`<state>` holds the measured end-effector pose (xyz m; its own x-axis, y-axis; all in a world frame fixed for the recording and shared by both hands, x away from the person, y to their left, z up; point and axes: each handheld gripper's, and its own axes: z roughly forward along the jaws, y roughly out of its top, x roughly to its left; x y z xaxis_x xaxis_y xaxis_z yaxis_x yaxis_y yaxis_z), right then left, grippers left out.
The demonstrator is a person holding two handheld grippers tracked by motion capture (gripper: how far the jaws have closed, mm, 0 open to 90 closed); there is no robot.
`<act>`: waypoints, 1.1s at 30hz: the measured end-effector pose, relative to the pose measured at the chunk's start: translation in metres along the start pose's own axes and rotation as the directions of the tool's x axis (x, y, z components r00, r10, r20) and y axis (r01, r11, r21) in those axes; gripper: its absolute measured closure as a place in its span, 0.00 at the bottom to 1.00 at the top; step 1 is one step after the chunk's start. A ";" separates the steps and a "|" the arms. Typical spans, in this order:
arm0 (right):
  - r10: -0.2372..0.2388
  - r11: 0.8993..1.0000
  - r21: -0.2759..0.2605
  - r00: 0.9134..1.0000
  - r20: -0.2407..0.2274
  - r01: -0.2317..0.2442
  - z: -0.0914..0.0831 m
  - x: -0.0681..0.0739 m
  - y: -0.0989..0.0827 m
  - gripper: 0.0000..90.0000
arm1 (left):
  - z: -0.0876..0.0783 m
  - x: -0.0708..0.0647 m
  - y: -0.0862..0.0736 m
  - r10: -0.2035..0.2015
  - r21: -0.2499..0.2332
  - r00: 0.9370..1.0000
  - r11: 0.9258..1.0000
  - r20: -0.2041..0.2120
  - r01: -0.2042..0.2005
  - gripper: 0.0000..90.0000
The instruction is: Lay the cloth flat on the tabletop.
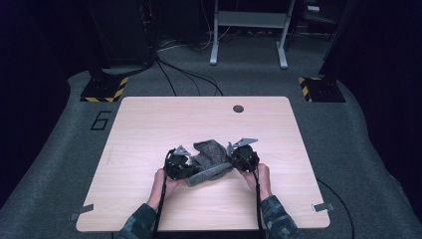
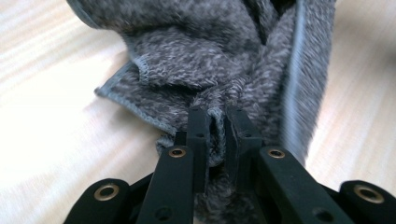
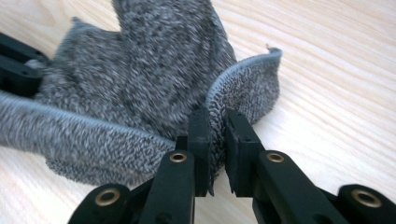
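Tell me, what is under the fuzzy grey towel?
Under the grey towel lies the wooden table. Both grippers, left and right, pinch its edges. Its bunched folds cover the wood beneath, so anything small hidden there cannot be seen.

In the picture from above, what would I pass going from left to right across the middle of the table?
Bare table → left gripper, shut on the grey towel → grey towel, bunched between the two → right gripper, also shut on the towel → bare table again.
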<state>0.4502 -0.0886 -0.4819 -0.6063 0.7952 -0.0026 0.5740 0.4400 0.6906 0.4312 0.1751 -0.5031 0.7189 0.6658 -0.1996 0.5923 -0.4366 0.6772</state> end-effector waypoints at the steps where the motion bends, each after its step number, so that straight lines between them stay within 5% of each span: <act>1: 0.001 1.000 -0.003 1.000 0.004 -0.001 -0.002 -0.001 -0.002 0.91 | -0.002 -0.003 -0.002 -0.010 0.007 1.000 1.000 0.008 0.010 0.89; 8: -0.020 1.000 0.019 1.000 -0.003 0.020 -0.016 -0.003 -0.022 0.88 | -0.016 -0.027 -0.015 -0.005 0.002 0.997 1.000 0.081 0.005 0.79; 10: -0.019 0.999 0.029 1.000 -0.008 0.020 -0.020 -0.004 -0.028 0.80 | -0.022 -0.028 -0.015 -0.001 -0.006 0.998 1.000 0.060 0.001 0.65; 11: -0.017 1.000 0.015 1.000 -0.009 0.017 -0.024 -0.007 -0.031 0.69 | -0.024 -0.028 -0.014 -0.015 -0.021 0.999 1.000 0.046 0.016 0.51; 12: -0.017 1.000 0.015 1.000 -0.009 0.017 -0.024 -0.007 -0.031 0.69 | -0.028 -0.026 -0.013 -0.021 -0.036 0.999 0.999 0.026 0.022 0.51; 14: 0.004 1.000 -0.010 1.000 -0.028 -0.004 -0.029 -0.014 -0.029 0.52 | -0.033 -0.019 -0.010 -0.050 -0.075 0.999 0.996 0.015 0.051 0.36; 18: 0.022 0.999 -0.040 0.999 -0.037 -0.024 -0.031 -0.020 -0.018 0.43 | -0.042 -0.006 0.002 -0.054 -0.128 0.998 0.991 -0.038 0.048 0.29; 28: 0.125 0.990 -0.060 0.991 -0.048 -0.128 -0.015 -0.042 0.014 0.43 | -0.027 0.032 0.036 -0.057 -0.117 0.994 0.992 -0.094 0.045 0.29; 33: 0.157 0.988 -0.007 0.987 -0.026 -0.157 0.000 -0.051 0.026 0.46 | -0.013 0.043 0.051 -0.055 -0.085 0.992 0.995 -0.113 0.046 0.33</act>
<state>0.4958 -0.1178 -0.4638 -0.5228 0.8434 0.1240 0.6580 0.3068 0.6877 0.4875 0.1895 -0.4677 0.6393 0.7531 -0.1554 0.5915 -0.3526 0.7251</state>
